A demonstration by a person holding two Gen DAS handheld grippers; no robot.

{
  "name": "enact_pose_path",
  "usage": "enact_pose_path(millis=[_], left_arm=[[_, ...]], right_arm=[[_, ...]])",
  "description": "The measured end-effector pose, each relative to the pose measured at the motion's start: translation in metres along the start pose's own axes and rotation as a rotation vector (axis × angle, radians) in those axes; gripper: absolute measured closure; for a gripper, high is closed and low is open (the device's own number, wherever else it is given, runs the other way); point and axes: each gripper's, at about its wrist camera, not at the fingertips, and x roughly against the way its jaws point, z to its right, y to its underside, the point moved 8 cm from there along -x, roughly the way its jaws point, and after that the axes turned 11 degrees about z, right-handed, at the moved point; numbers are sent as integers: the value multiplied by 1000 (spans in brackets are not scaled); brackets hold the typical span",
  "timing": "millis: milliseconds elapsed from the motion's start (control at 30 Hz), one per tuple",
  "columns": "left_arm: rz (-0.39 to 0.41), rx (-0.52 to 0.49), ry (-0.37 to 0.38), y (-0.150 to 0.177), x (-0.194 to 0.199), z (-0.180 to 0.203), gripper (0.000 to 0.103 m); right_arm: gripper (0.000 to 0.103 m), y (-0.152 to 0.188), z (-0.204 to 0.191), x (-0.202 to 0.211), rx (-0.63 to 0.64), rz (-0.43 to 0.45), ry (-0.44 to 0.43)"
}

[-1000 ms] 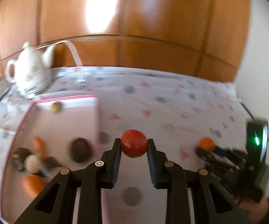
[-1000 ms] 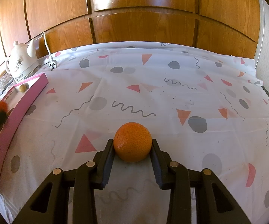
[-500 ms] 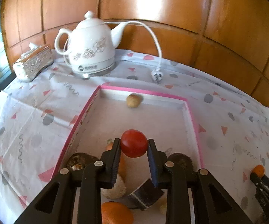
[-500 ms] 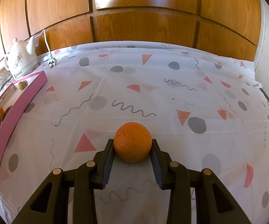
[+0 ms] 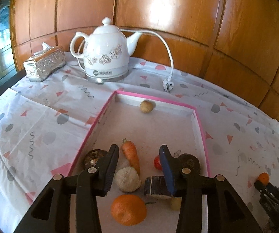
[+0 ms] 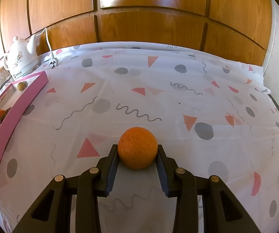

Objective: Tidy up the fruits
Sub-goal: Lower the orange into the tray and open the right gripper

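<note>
Over the pink-rimmed tray (image 5: 199, 124) hangs the left gripper (image 5: 139, 162), its jaws just opened and holding nothing; the red tomato (image 5: 157, 163) lies in the tray by the right-hand finger. Well apart on the patterned tablecloth (image 6: 158, 89), the right gripper (image 6: 137, 160) clamps an orange (image 6: 137, 148).

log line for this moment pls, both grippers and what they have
left gripper: jaws just opening over pink tray, red fruit dropped inside | right gripper: shut on orange above tablecloth
</note>
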Motion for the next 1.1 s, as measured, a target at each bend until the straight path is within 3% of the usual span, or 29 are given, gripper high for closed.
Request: enact_pose_path(millis=[167, 367, 767, 933, 1100], left_arm=[[26, 11, -6, -2, 19, -8, 56], [34, 27, -23, 3, 35, -23, 55], [59, 54, -81, 5, 56, -56, 42], [58, 65, -98, 7, 59, -66, 35], [66, 80, -111, 8, 63, -73, 26]], right_arm=[[66, -2, -3, 1, 21, -12, 4], [66, -16, -35, 7, 25, -8, -83], [66, -78, -198, 21, 165, 50, -423], [66, -86, -245, 9, 215, 34, -458], [64, -72, -271, 3, 272, -2, -471]])
